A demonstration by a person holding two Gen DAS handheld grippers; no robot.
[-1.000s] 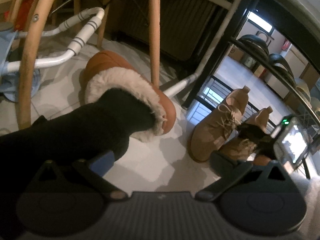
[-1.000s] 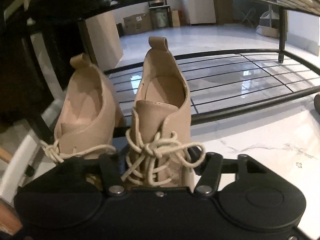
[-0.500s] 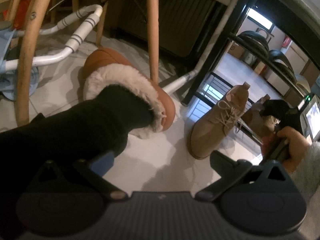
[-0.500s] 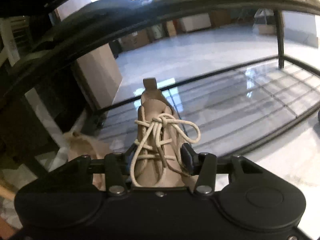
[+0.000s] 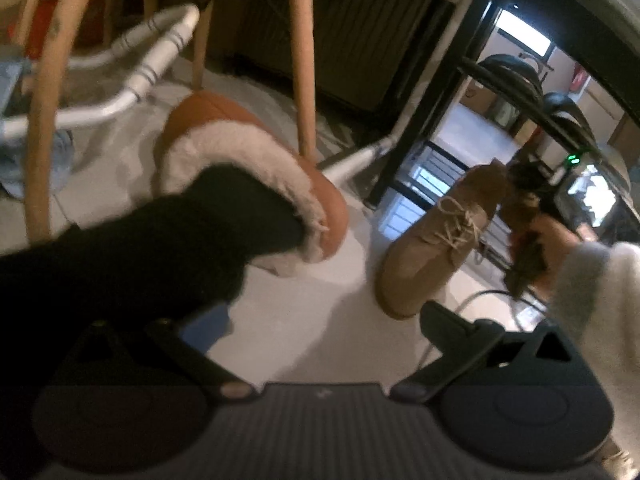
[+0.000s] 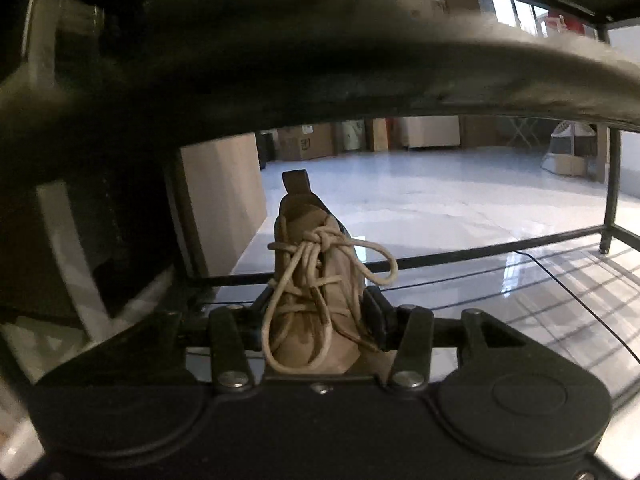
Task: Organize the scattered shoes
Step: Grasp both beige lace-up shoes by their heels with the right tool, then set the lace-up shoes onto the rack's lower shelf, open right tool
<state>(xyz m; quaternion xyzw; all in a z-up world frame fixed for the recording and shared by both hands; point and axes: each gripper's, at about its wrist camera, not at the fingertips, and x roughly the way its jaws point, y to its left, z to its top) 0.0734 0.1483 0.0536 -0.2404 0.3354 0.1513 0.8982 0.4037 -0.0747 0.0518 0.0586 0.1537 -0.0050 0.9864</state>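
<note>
A second earlier both tan shoes stood side by side on the floor, but by now the right gripper (image 6: 320, 316) had lifted one tan lace-up shoe (image 6: 316, 300) up off the floor, in front of the black shoe rack (image 6: 500, 240). Its fingers were pinching the shoe by its sides, near the laces, and the heel pointed away toward the rack's bottom shelf. The other tan shoe (image 5: 436, 248) was still on the white floor (image 5: 304, 312), just beside the near edge of the rack. The left gripper (image 5: 320, 344) hung above the floor with its fingers spread wide and nothing between them. A brown furry slipper (image 5: 256, 168) was worn on a foot next to a wooden chair leg (image 5: 304, 60).
</note>
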